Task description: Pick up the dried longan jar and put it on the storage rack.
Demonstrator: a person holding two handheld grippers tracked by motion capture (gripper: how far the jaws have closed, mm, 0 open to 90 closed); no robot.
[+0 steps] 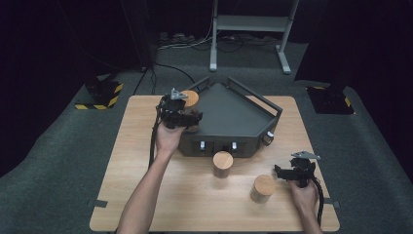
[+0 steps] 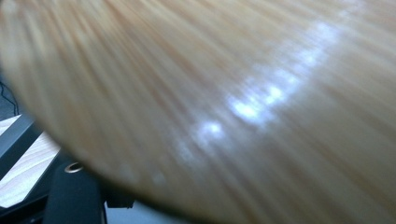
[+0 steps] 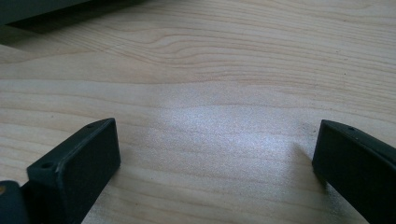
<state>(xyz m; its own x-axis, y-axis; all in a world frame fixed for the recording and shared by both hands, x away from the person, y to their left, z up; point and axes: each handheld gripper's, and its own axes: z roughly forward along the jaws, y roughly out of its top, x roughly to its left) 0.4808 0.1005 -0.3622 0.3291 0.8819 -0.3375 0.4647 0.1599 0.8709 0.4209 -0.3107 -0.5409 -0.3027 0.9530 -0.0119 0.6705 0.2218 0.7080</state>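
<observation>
My left gripper [image 1: 187, 118] is clamped on a wooden cylinder [image 1: 191, 99] at the left corner of the dark tray [image 1: 229, 114], so the tray floor lies just to the right of it; the cylinder's long axis looks tipped rather than upright, though I cannot be sure. Its grain looms close and blurred in the left gripper view [image 2: 224, 102]. Two more cylinders [image 1: 222, 164] [image 1: 263, 188] stand on the counter [image 1: 146, 195] in front of the tray, nearer my right gripper [image 1: 285, 171], whose jaws are spread wide over bare wood.

Right claw [image 3: 215, 163] spread wide over bare wooden table [image 3: 224, 70]
</observation>
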